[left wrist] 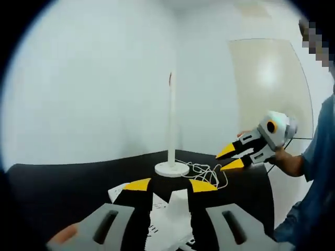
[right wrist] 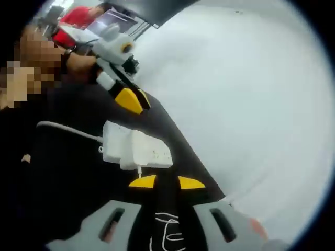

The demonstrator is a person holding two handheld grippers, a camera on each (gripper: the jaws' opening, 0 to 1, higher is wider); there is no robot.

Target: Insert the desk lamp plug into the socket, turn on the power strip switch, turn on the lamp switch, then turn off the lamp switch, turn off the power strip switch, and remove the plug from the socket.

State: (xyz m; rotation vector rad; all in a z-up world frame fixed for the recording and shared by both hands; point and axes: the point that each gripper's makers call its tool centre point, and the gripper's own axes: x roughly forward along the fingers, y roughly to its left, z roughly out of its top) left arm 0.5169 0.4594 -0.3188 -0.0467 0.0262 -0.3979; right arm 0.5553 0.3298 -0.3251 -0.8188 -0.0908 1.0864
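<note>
Black cloth covers the table [left wrist: 63,183] in the left gripper view, and on it we see the white desk lamp [left wrist: 171,130] standing upright on its round base, its thin stem rising against the pale wall. A white cord [left wrist: 207,172] lies in loose loops just beside the base. Our left gripper [left wrist: 170,184] hovers low over the table with its yellow-tipped jaws spread apart, nothing between them; the white power strip [left wrist: 170,217] lies under and between them. The right gripper [left wrist: 233,158] comes in from the right, held by a hand [left wrist: 285,157], its jaws a little apart and empty.

Turning to the right gripper view, we see the right gripper [right wrist: 166,182] with its jaws spread, holding nothing. Just ahead of its tips lies the power strip [right wrist: 136,149] on the black table [right wrist: 68,178], with a white plug block seated on its near end and a cable [right wrist: 65,128] trailing off to the left. The left gripper [right wrist: 128,99] hangs above the strip's far side; we cannot tell from here how its jaws stand.
</note>
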